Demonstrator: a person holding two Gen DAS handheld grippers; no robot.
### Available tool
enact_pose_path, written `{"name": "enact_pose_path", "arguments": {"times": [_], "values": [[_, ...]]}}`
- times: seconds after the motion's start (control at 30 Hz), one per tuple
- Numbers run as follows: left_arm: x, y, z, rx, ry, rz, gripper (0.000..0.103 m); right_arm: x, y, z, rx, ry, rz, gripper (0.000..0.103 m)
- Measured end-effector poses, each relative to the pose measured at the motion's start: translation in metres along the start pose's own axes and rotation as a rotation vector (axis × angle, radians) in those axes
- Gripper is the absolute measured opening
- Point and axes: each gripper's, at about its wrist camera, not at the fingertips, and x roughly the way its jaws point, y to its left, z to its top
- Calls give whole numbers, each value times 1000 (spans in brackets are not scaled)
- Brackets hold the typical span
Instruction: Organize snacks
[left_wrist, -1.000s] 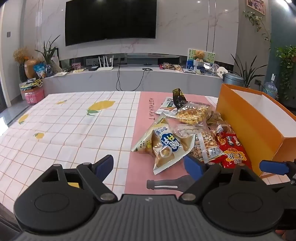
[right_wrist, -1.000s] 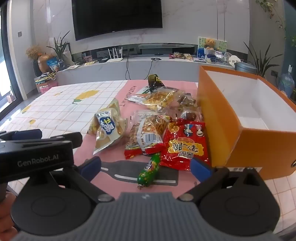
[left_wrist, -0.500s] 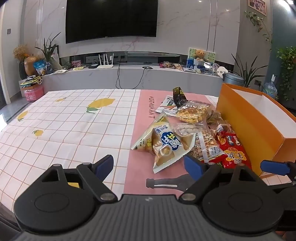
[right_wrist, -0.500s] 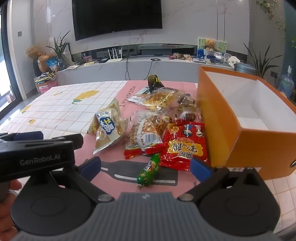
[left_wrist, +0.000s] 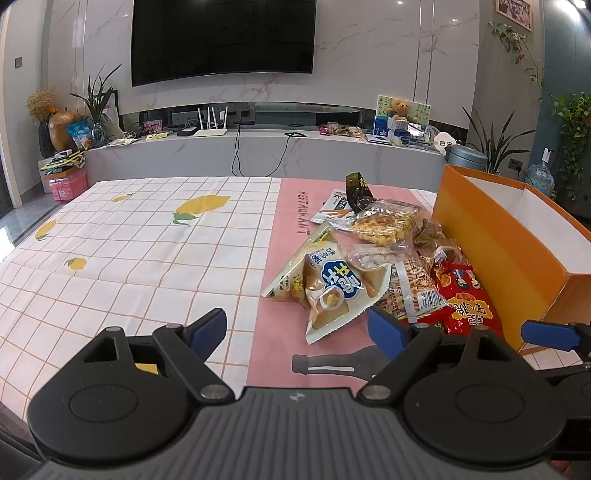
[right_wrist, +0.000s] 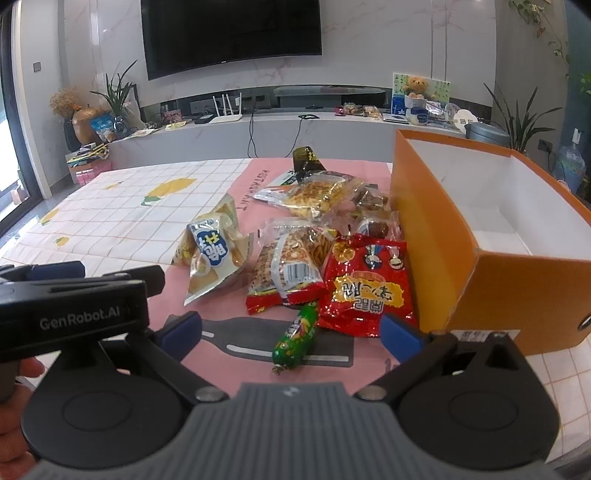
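A pile of snack packets lies on the pink mat beside an open orange box (left_wrist: 495, 236) (right_wrist: 443, 236). A cream bag with a blue label (left_wrist: 336, 291) (right_wrist: 208, 254) lies at the pile's left. A red bag (right_wrist: 365, 288) (left_wrist: 465, 299) lies against the box. A small green sausage (right_wrist: 295, 336) lies in front, just ahead of my right gripper (right_wrist: 290, 330). My left gripper (left_wrist: 297, 326) is open and empty, low over the table, short of the cream bag. My right gripper is open and empty.
A checked lemon-print cloth (left_wrist: 129, 240) covers the table to the left. The box is white inside and stands at the right. A TV console (left_wrist: 258, 147) and plants stand behind the table. The left gripper body (right_wrist: 70, 306) shows at the right view's left.
Both grippers have hardly moved; the views tilted up slightly. Both stay open and nothing on the table moved.
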Motion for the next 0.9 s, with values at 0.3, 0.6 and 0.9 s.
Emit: {"name": "enact_pose_path", "arguments": {"times": [0.3,0.6,0.9], "values": [[1,0,-1,-7,3,-5,101,1,-1,0,11,5,6,100],[1,0,-2,-6,5,-6,101,1,0,-1,6,3,-3,100],[2,0,-3,-6,8,-4,101,0,-1,-2,14,11,-5,100]]}}
